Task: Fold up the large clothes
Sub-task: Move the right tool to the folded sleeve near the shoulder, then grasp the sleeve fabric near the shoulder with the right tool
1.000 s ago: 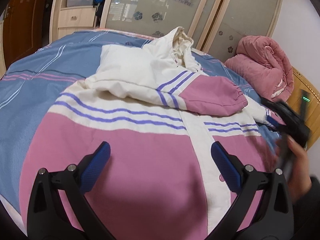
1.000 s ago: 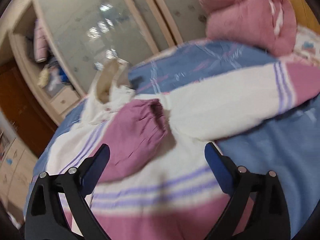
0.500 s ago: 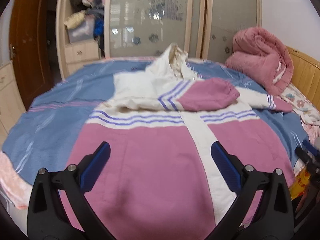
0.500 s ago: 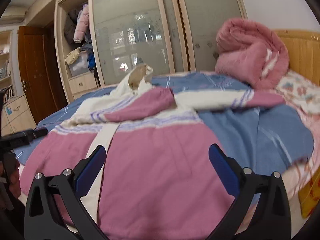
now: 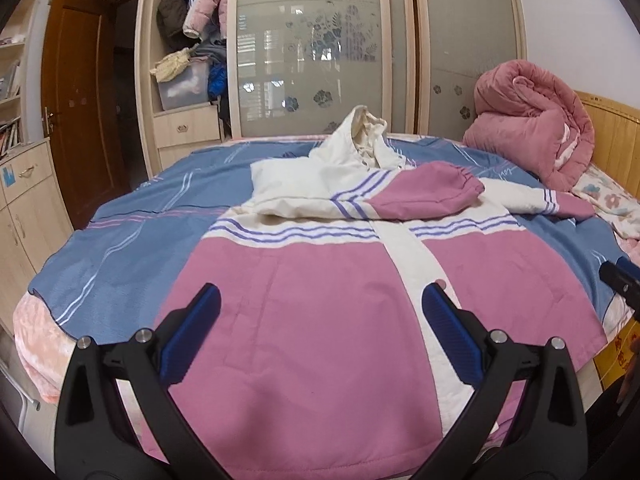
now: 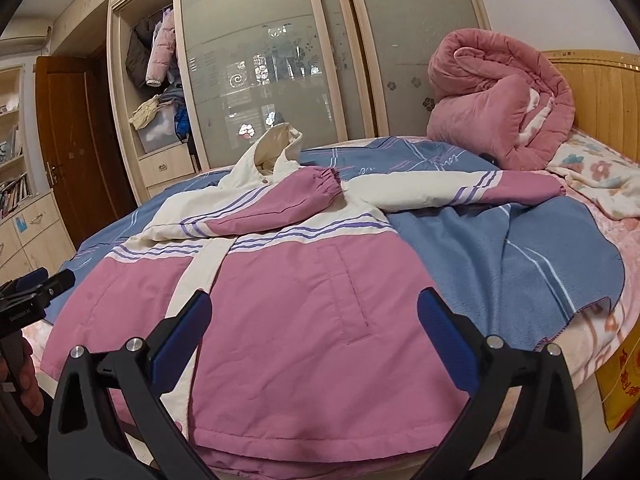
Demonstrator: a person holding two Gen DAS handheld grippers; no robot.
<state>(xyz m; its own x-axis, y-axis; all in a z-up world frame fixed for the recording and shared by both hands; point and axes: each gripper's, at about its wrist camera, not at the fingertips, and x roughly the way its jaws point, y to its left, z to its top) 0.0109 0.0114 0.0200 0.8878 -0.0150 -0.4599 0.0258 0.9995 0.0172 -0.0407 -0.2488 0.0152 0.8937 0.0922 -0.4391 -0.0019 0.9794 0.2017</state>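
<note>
Pink & white jacket (image 5: 320,300) lies flat, front up, on the bed (image 5: 120,240), hem at near edge, hood twd far edge. One sleeve (image 5: 420,196) folded across chest, other (image 6: 460,192) out twd headboard side. Left gripper (image 5: 320,328) & right gripper (image 6: 312,328) both level above hem, fingers spread wide, holding nothing.

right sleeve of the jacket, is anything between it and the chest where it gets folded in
Nothing visible blocks it. The right sleeve lies stretched out on the blue sheet, apart from the rolled pink quilt. The left sleeve already lies folded across the jacket chest. Both the right gripper and left gripper are open.
</note>
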